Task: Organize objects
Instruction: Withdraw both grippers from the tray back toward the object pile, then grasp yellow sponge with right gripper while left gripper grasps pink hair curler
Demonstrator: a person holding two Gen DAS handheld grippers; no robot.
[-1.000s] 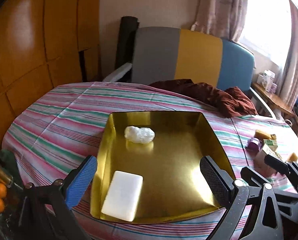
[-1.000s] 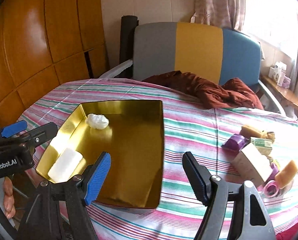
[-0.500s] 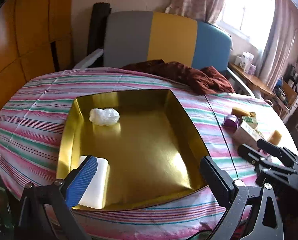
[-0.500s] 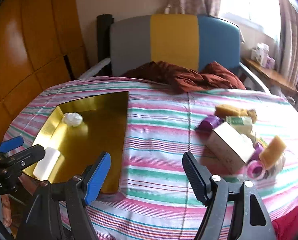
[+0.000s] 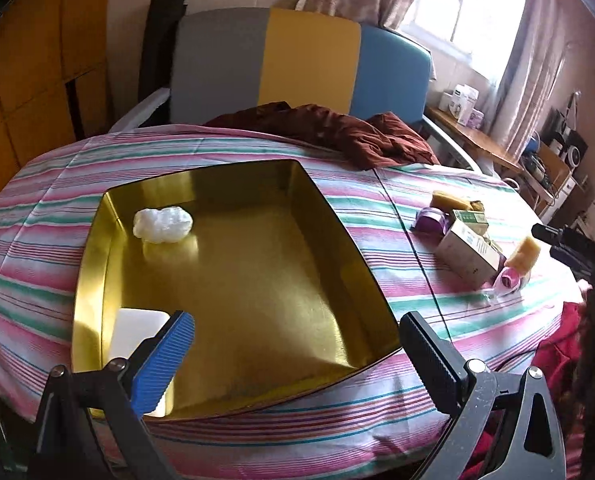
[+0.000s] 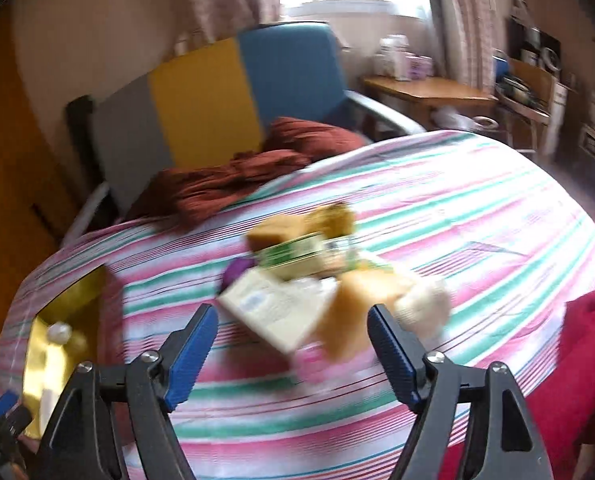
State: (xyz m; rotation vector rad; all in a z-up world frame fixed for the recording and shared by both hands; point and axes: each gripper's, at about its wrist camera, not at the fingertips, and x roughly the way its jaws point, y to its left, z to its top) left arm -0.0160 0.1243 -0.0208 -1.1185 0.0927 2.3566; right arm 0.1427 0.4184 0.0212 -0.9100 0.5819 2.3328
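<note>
A gold tray (image 5: 233, 376) lies on the striped tablecloth and holds a white crumpled lump (image 5: 162, 224) and a white soap bar (image 5: 137, 328). My left gripper (image 5: 297, 356) is open and empty above the tray's near edge. A pile of small items lies to the right: a cardboard box (image 5: 467, 248), yellow sponges (image 5: 523, 254), a purple tape roll (image 5: 429, 220). My right gripper (image 6: 293, 344) is open and empty just in front of that pile; the box (image 6: 273, 308) and a sponge (image 6: 357, 304) show blurred between its fingers. The tray (image 6: 77, 304) shows at the left.
A crumpled brown cloth (image 5: 337, 132) lies at the table's far edge before a grey, yellow and blue chair (image 5: 297, 60). A wooden side table (image 6: 425, 92) with boxes stands at the right by the window. Red fabric (image 6: 589, 360) is at the near right.
My right gripper has swung right, from over the tray to in front of the pile of items. My left gripper's view has also turned somewhat right over the tray's near edge. Both stay open.
</note>
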